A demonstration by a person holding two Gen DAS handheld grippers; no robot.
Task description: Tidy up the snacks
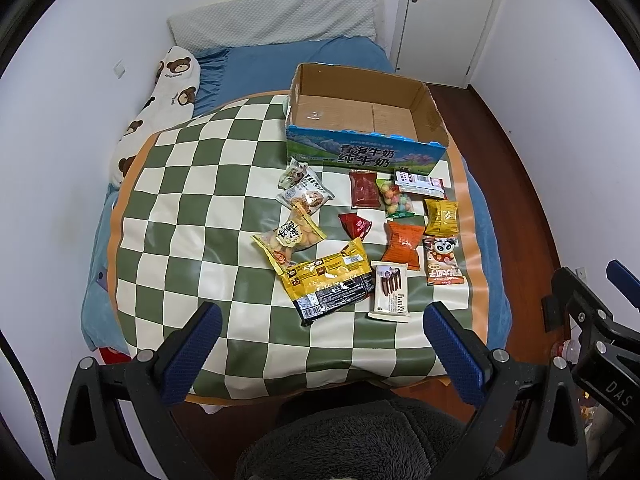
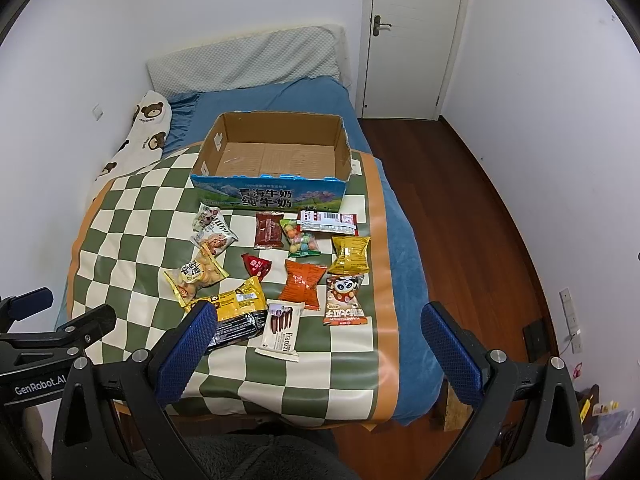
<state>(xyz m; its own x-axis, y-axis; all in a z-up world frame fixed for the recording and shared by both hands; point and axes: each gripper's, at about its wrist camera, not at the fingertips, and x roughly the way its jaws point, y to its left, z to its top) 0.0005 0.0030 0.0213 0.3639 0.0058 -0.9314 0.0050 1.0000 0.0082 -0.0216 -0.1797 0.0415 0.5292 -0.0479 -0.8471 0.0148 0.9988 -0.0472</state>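
Several snack packets lie on a green-and-cream checkered mat (image 1: 192, 200) (image 2: 132, 224) on the bed. Among them are a yellow-black bag (image 1: 332, 280) (image 2: 240, 304), a white Franzzi wafer pack (image 1: 390, 292) (image 2: 280, 330), an orange bag (image 1: 402, 245) (image 2: 302, 282), a panda pack (image 1: 444, 260) (image 2: 345, 300) and a yellow bag (image 1: 441, 216) (image 2: 351, 255). An open, empty cardboard milk box (image 1: 360, 118) (image 2: 276, 156) stands behind them. My left gripper (image 1: 322, 328) and right gripper (image 2: 316, 330) hover open and empty near the mat's front edge.
A bear-print pillow (image 1: 168, 96) (image 2: 140, 136) lies along the left wall. A grey headboard cushion (image 1: 276, 20) stands at the back. A white door (image 2: 416, 32) and wood floor (image 2: 460, 200) are to the right. The right gripper's body (image 1: 592, 328) shows in the left view.
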